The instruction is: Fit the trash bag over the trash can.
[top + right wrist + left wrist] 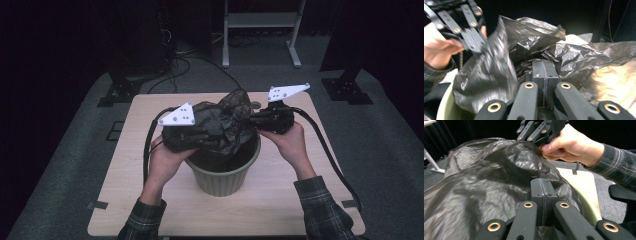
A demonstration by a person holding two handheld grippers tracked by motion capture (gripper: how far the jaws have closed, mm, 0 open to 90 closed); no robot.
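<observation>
A crumpled black plastic bag (227,122) is bunched over the mouth of a pale green bin (225,180) that stands on the wooden table (280,200). My left gripper (217,137) comes in from the left. In the left gripper view its jaws (544,185) are pressed together, with the bag's film (486,182) pinched at their tips. My right gripper (246,120) reaches in from the right. Its jaws (544,67) are likewise shut on a fold of the bag (579,57). Both hold the bag just above the bin's rim (584,195).
The bin stands near the middle of the table, with bare wood in front of it and to both sides. Cables trail from both grippers over the table's edges. Beyond the table are grey carpet, a white desk frame (260,30) and black stands.
</observation>
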